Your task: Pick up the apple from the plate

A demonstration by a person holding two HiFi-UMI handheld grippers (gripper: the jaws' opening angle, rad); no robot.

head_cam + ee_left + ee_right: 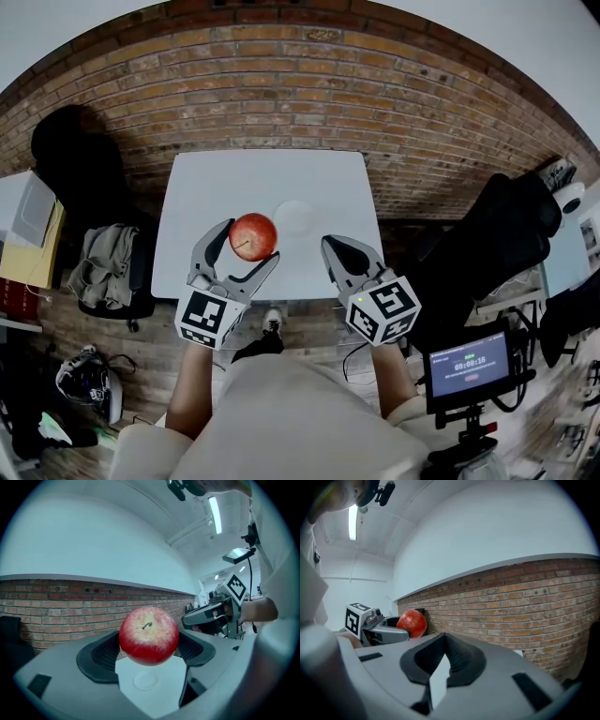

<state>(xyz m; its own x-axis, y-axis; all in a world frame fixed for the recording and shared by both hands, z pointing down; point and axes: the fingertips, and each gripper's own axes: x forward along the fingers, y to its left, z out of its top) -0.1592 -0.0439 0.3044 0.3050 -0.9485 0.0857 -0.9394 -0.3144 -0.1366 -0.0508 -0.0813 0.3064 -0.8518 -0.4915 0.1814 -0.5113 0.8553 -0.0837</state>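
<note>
Now that your left gripper (249,242) clamps the apple (253,234) above the desk (206,187), clear of the plate (293,217), the pick looks done. Next, simply hold it steady. Your right gripper (330,246) hangs beside it, jaws nearly together, empty.
</note>
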